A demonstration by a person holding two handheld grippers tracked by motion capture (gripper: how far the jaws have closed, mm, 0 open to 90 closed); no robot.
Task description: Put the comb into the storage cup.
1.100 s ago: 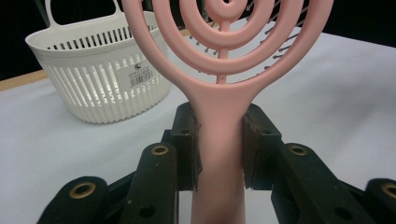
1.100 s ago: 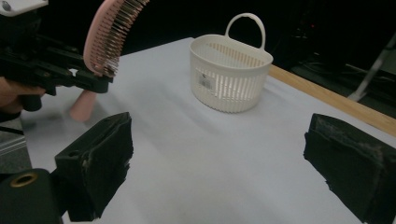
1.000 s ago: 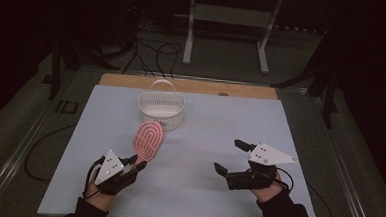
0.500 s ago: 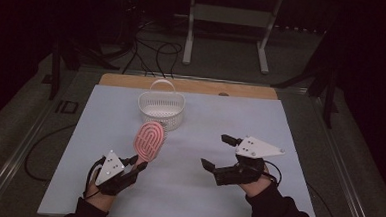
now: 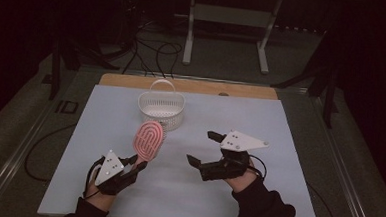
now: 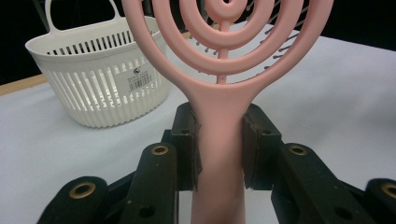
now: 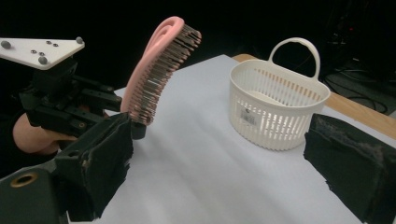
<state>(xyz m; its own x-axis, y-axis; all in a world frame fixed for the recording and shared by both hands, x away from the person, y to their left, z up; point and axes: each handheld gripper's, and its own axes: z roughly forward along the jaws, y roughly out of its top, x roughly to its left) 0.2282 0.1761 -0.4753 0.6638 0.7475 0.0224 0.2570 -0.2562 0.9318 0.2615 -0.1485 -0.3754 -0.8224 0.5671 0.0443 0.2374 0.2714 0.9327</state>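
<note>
A pink vented hairbrush (image 5: 148, 140) stands tilted above the white table cover, its handle (image 6: 219, 154) clamped between the pads of my left gripper (image 5: 139, 164), which is shut on it. In the right gripper view the brush (image 7: 159, 70) shows its bristles facing right. A white slatted basket (image 5: 162, 107) with a loop handle stands behind the brush, also seen as the basket (image 6: 98, 79) and the basket (image 7: 275, 105). My right gripper (image 5: 203, 148) hovers at the centre right, jaws wide open and turned towards the brush, nothing between them.
The white cover (image 5: 280, 128) lies over a wooden table whose far edge (image 5: 242, 89) shows. Cables (image 5: 154, 51) and a metal stand (image 5: 225, 20) sit on the dark floor beyond. Bare cover lies between the two grippers.
My right gripper has slid left across the table, closer to the brush. The left gripper and brush have kept still.
</note>
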